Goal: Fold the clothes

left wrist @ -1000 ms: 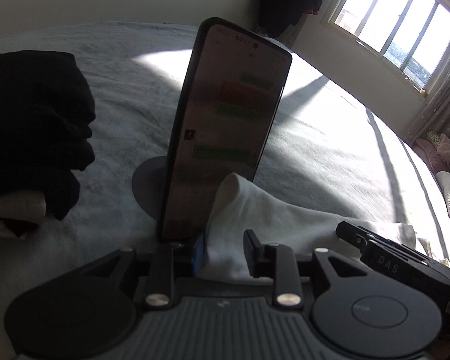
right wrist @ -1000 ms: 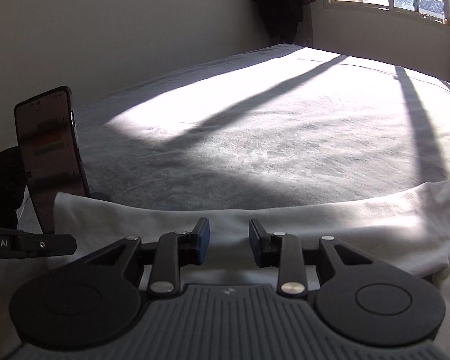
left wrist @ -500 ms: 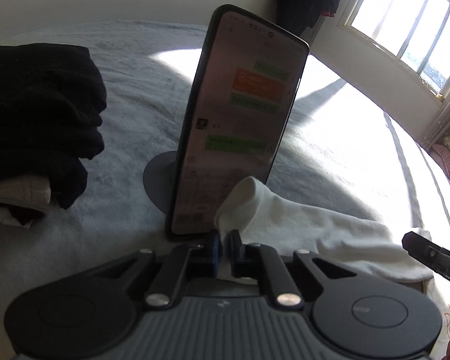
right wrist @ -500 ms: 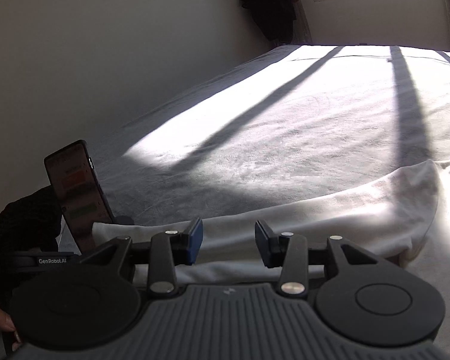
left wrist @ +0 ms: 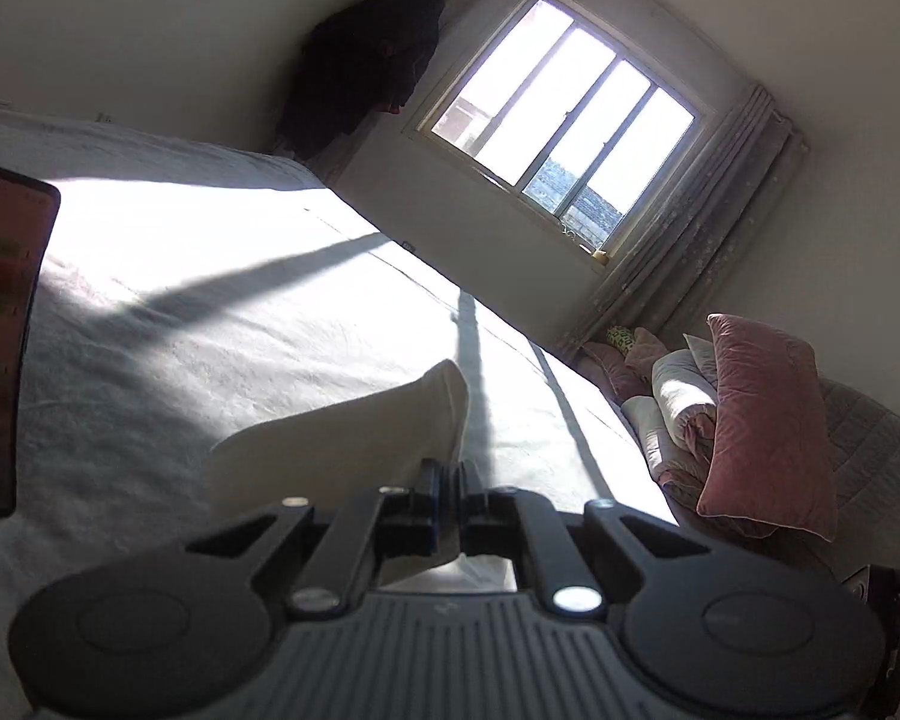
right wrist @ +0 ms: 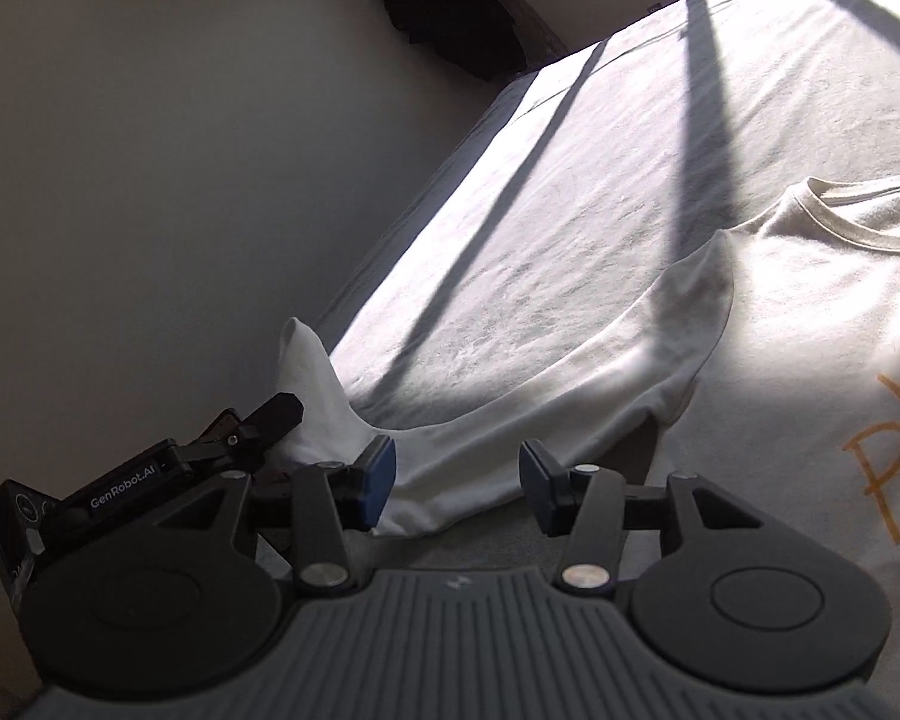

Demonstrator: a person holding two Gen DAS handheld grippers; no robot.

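Lifted now, the left gripper pinches the white T-shirt, perhaps its sleeve; right gripper gapes, shirt print cropped.

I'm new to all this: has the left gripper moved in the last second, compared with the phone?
Yes. The left gripper, fingers shut on the white T-shirt, has swung right and tilted: the phone now sits at the left edge.
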